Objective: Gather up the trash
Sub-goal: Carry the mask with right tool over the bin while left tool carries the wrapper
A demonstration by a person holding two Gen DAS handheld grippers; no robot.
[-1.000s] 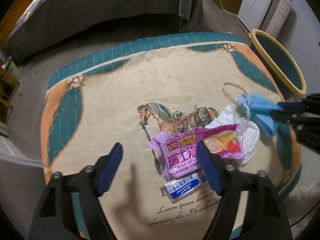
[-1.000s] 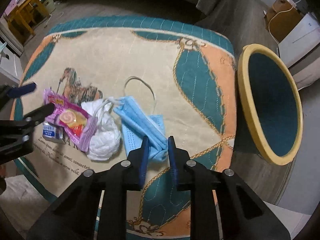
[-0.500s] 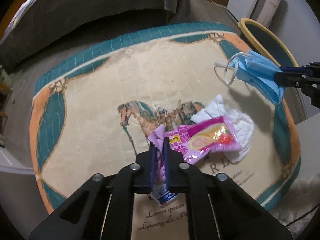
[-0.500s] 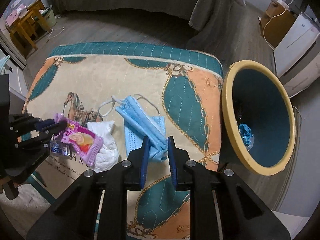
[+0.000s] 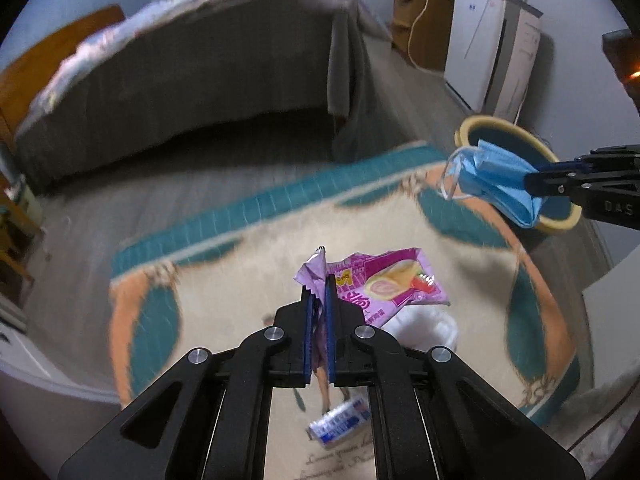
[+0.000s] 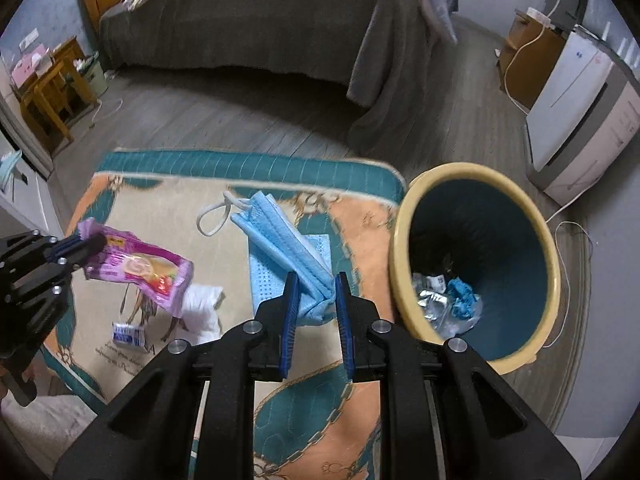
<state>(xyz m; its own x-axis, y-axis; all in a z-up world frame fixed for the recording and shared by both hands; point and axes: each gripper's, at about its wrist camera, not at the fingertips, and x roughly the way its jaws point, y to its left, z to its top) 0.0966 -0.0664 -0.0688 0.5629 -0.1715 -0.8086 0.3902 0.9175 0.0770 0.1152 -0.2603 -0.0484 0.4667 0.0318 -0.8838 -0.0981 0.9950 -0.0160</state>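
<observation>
My left gripper [image 5: 319, 286] is shut on the corner of a pink snack wrapper [image 5: 384, 280] and holds it in the air above the rug; the wrapper also shows in the right wrist view [image 6: 140, 268]. My right gripper [image 6: 315, 285] is shut on a blue face mask [image 6: 280, 240], held above the rug just left of the bin; the mask also shows in the left wrist view [image 5: 496, 178]. The yellow-rimmed teal bin [image 6: 400, 240] stands to the right and holds crumpled trash [image 6: 448, 300]. A white tissue [image 6: 200, 308] and a small blue-white packet [image 6: 128, 334] lie on the rug.
A patterned teal and orange rug [image 6: 360, 232] covers the floor. A grey-covered bed [image 6: 260, 20] stands behind it. A white appliance [image 6: 580, 120] and cables are at the right, wooden furniture [image 6: 52, 84] at the left.
My left gripper closed on the pink wrapper and lifted it off the rug. My right gripper raised the blue mask and carried it toward the bin.
</observation>
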